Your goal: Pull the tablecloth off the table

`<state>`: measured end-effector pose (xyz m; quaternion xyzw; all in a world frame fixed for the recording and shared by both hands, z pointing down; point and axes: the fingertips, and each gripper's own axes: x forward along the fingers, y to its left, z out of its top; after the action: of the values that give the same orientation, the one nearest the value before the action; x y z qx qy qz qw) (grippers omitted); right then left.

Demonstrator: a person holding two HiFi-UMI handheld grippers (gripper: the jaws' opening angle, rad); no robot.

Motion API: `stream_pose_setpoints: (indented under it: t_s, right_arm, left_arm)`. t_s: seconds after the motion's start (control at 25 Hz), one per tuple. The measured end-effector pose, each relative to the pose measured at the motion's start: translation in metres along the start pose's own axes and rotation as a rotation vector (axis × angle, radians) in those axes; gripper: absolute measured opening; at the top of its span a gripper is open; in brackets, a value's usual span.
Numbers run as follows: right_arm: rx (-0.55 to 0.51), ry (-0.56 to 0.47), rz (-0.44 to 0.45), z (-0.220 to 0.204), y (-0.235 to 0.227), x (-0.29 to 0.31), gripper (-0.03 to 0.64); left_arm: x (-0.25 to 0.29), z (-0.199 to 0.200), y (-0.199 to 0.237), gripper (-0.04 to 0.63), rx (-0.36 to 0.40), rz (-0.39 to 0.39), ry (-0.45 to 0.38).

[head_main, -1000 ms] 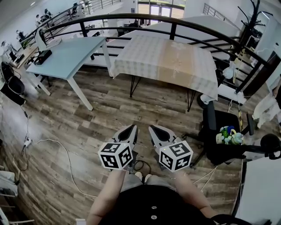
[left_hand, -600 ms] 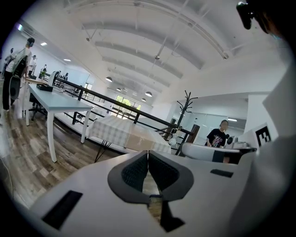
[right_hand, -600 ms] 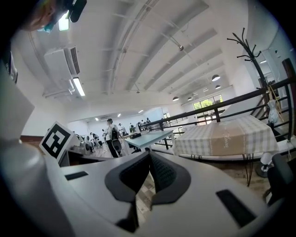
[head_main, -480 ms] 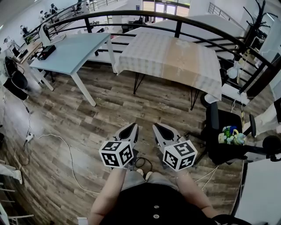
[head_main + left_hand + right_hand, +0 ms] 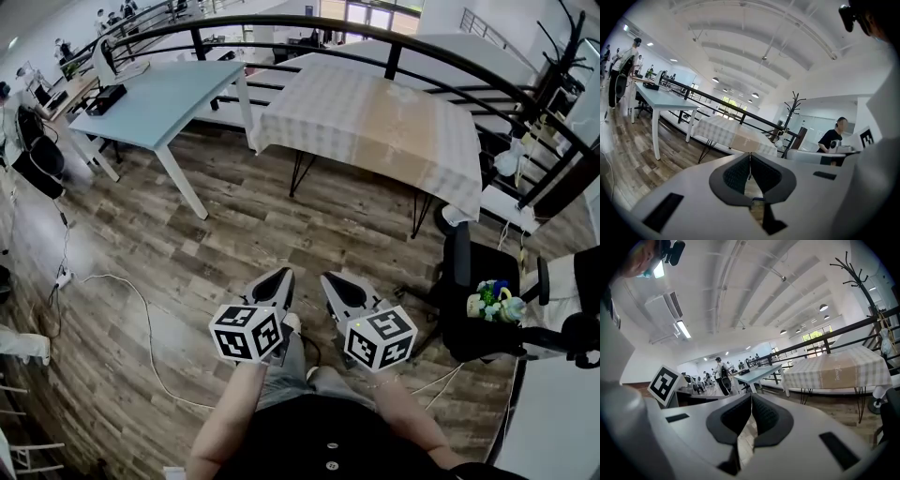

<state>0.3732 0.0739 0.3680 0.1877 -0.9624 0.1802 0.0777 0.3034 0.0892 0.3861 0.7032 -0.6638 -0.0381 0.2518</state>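
Note:
A checked tablecloth with a tan band (image 5: pixel 375 122) covers a table across the room; it also shows in the left gripper view (image 5: pixel 733 136) and the right gripper view (image 5: pixel 839 369). Both grippers are held low in front of the person's body, well short of the table. My left gripper (image 5: pixel 278 277) is shut with nothing between its jaws, and so is my right gripper (image 5: pixel 328 279). In each gripper view the dark pads meet, left gripper (image 5: pixel 750 159) and right gripper (image 5: pixel 751 401).
A light blue table (image 5: pixel 159 98) stands left of the covered one. A curved black railing (image 5: pixel 394 56) runs behind both. A black chair (image 5: pixel 478 300) with a toy on it sits at the right. A white cable (image 5: pixel 141 328) lies on the wood floor. People stand far off.
The view has advanced slightly toward the covered table, which sits a bit lower in the frame. Both grippers stay shut and side by side.

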Motion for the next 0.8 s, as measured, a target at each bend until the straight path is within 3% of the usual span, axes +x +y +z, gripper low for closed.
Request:
stream_pose_setpoints:
  t_s: [0.36,0.8]
  right_arm:
    - [-0.002,-0.017,-0.026,0.027,-0.044,0.066,0.028]
    - [0.028,-0.054,-0.103,0.087,-0.091,0.232,0.028]
  left_arm:
    - [0.063,0.033,0.044,0.018,0.018,-0.029,0.010]
    - [0.153,0.129,0.168,0.018,0.058,-0.092,0.047]
